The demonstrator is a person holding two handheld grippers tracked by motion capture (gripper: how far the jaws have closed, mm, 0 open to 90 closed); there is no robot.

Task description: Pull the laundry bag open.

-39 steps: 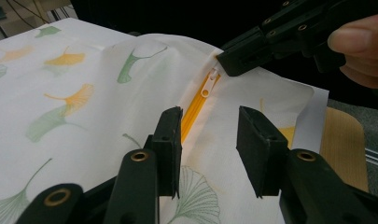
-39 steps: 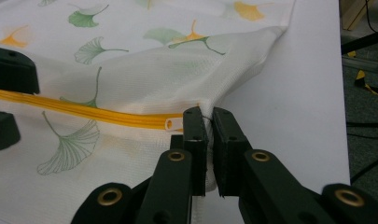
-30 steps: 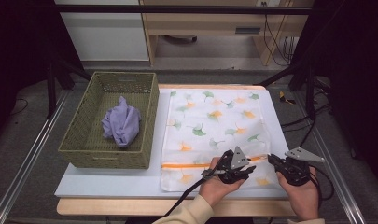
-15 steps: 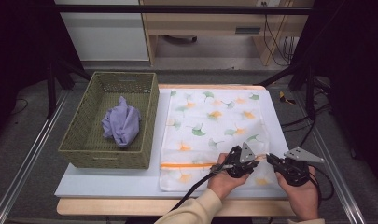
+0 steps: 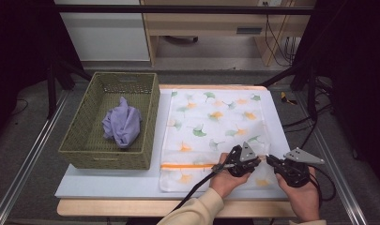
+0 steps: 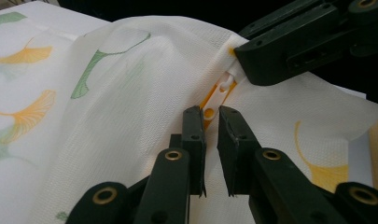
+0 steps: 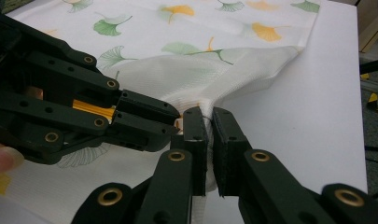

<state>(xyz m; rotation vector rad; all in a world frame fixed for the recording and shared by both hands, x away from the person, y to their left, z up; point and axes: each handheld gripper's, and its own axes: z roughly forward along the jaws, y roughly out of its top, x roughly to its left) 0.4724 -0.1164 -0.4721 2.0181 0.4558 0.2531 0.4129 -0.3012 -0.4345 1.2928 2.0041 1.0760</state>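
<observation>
A white mesh bag (image 5: 216,117) printed with ginkgo leaves lies flat on the table, an orange zipper (image 5: 187,165) running along its near end. My left gripper (image 5: 259,160) is at the zipper's right end, jaws nearly together on the white zipper pull (image 6: 222,86). In the left gripper view, the left gripper (image 6: 211,116) holds the tab at its tips. My right gripper (image 5: 270,161) faces it from the right, shut on a pinch of the bag's fabric (image 7: 210,100) by the zipper's end. The right gripper (image 7: 209,116) lifts that cloth into a ridge.
A green woven basket (image 5: 79,140) stands at the left with a crumpled purple cloth (image 5: 122,124) inside. White board (image 5: 112,180) shows bare in front of the basket and right of the bag. Cables (image 5: 314,122) hang off the table's right side.
My left gripper has slid rightward along the zipper until it meets the right gripper. The visible orange strip is shorter on the right. The right gripper held still.
</observation>
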